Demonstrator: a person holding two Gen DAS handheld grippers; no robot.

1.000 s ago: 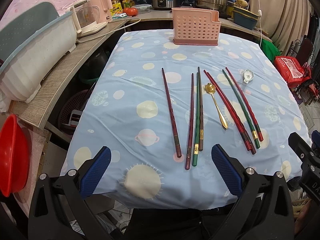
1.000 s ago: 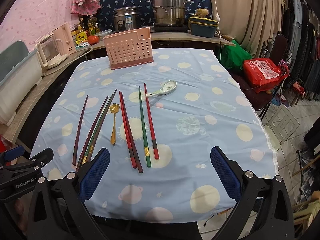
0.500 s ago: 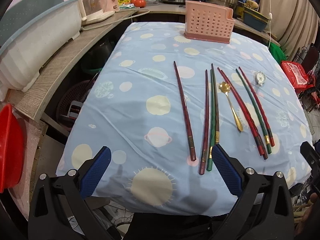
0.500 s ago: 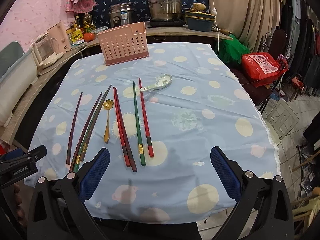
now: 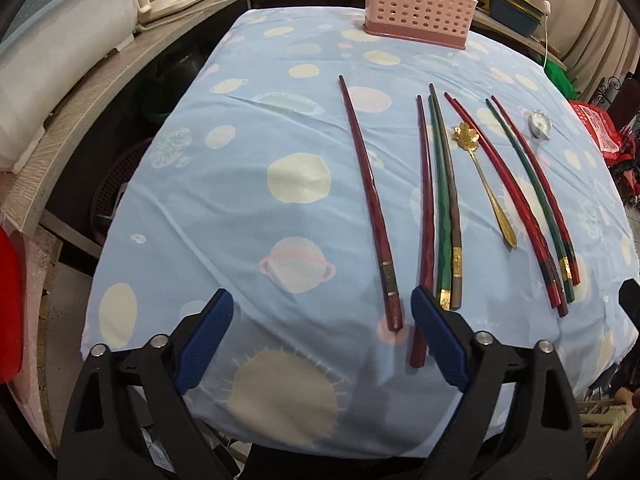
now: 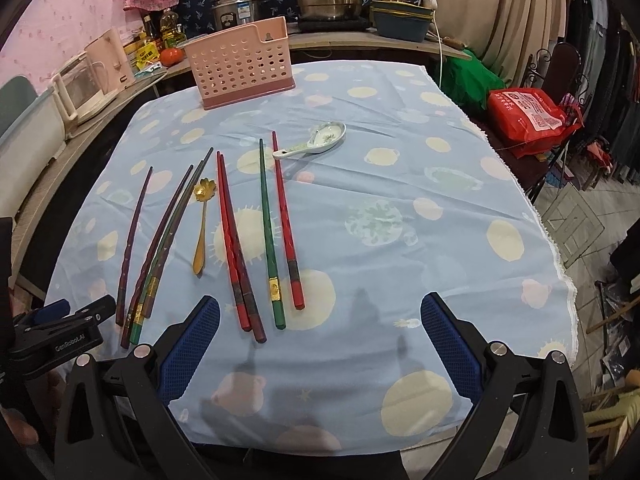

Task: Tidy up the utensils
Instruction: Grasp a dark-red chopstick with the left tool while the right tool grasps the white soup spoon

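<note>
1. On the blue tablecloth (image 5: 240,128) with pale planet prints: 8 chopsticks, a gold spoon (image 5: 486,184) with a flower-shaped bowl and a white ceramic spoon (image 6: 316,142), all lying flat.
2. At the far edge of the cloth: a pink perforated utensil holder (image 5: 418,4), upright, well apart from the utensils.
3. Furthest left: a single dark red chopstick (image 5: 370,204), lying apart from the others.
4. Just right of it: a cluster of 3 chopsticks (image 5: 442,200), maroon, green and brown, near ends close together.
5. Past the gold spoon: a red pair (image 6: 236,248) touching at the thick ends, then a green chopstick (image 6: 269,240) and a red chopstick (image 6: 286,224) side by side.
6. Ceramic spoon handle tip just beside the far end of that red chopstick.
7. Left gripper (image 5: 320,340): jaws apart and closing, thick end of the lone dark red chopstick between the blue pads, neither pad pressing on it; right pad over the maroon chopstick's near end.
8. Right gripper (image 6: 320,344): spread wide, only bare cloth between the pads, the red pair's ends just beyond its left pad.
</note>
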